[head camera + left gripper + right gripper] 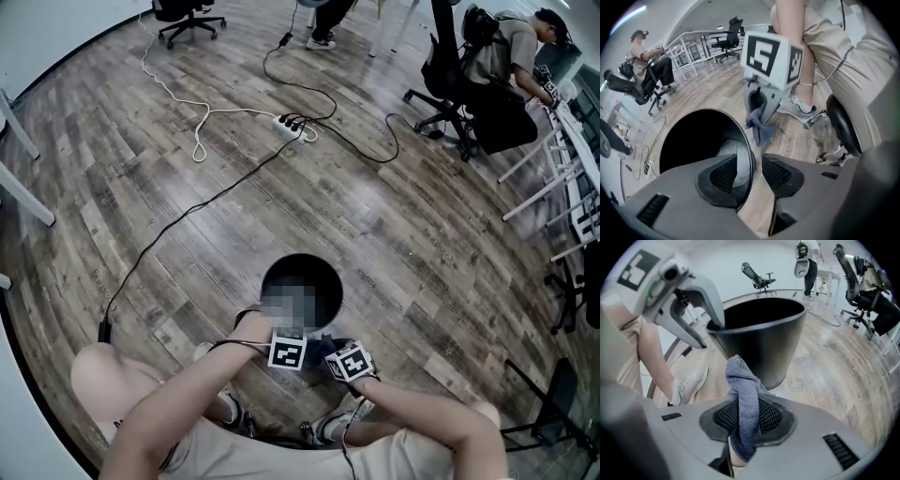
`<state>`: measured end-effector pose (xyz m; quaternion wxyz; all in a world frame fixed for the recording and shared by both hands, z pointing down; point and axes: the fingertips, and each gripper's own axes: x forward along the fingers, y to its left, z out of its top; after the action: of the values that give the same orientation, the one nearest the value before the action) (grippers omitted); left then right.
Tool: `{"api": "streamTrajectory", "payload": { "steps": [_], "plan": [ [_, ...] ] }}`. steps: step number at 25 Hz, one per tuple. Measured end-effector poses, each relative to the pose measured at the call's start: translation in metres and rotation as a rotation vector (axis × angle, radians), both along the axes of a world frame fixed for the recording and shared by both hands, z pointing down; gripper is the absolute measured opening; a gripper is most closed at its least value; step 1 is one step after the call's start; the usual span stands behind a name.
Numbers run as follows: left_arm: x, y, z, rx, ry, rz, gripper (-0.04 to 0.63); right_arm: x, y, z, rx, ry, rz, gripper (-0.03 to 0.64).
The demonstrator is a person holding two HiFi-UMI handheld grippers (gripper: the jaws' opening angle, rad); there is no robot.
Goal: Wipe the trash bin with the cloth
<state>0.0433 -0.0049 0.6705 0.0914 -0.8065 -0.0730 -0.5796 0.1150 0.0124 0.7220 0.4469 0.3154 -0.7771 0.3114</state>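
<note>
A black round trash bin (267,281) stands on the wooden floor just in front of the person's knees. My left gripper (751,176) straddles its near rim (749,157), one pad inside and one outside, and neither pad presses the wall: it is open. In the right gripper view the left gripper (715,324) sits on the bin (764,338) edge. My right gripper (746,420) is shut on a blue-grey cloth (743,399), which bunches up between the pads. The cloth (759,126) hangs just outside the bin, close beside the rim, not touching it.
The person's white shoes (799,105) and a black stool base (843,129) lie close behind the bin. A power strip with cables (291,125) crosses the floor farther off. Another person sits on an office chair (511,66) by desks at the far right.
</note>
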Motion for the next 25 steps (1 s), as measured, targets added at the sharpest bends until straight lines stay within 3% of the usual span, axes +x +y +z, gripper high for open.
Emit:
{"api": "streamTrajectory", "payload": {
  "steps": [5, 9, 11, 16, 25],
  "plan": [
    [-0.015, -0.015, 0.002, 0.063, -0.031, 0.007, 0.160, -0.001, -0.008, -0.071, 0.031, -0.091, 0.077, 0.084],
    [-0.020, -0.011, 0.013, 0.068, -0.050, 0.021, 0.140, -0.007, -0.013, -0.094, 0.042, -0.123, 0.101, 0.084],
    [-0.020, -0.008, 0.018, 0.077, -0.061, 0.039, 0.083, -0.012, -0.015, -0.092, 0.034, -0.123, 0.100, 0.084],
    [-0.018, -0.004, 0.020, 0.063, -0.071, 0.031, 0.074, -0.023, -0.012, -0.070, -0.010, -0.076, 0.043, 0.084],
    [-0.002, 0.005, 0.015, 0.025, -0.040, 0.018, 0.039, -0.019, -0.029, -0.022, 0.018, -0.010, 0.010, 0.084]
  ]
}}
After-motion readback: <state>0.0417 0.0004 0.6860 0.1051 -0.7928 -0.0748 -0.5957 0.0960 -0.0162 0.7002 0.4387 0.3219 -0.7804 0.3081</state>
